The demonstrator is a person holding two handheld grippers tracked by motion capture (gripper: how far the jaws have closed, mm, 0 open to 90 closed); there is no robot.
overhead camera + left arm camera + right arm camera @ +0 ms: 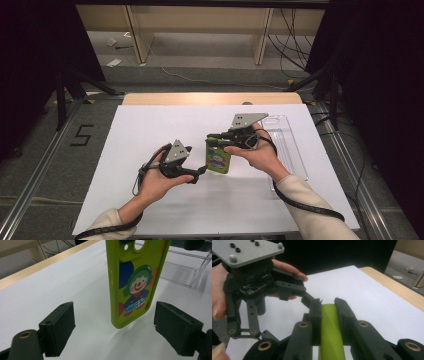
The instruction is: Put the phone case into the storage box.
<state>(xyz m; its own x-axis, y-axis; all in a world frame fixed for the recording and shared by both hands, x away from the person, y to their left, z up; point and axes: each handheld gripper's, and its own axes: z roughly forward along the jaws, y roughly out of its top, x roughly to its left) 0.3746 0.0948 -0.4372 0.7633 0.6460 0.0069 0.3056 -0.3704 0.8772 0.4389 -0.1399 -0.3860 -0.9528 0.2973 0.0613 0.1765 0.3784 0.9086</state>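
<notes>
Green, with a clown printed on its back, the phone case (218,160) hangs upright over the table (150,130), a little right of centre in the high view. The right claw (216,141) is clenched on its top edge; in the right gripper view both jaws press the case's (329,330) narrow sides. The left claw (199,172) sits at the case's 8 o'clock in the high view, released, its jaws spread wide. In the left gripper view the case's (132,282) lower end stands between those jaws without touching either. A clear tray (285,145) lies on the table at the case's 3 o'clock.
</notes>
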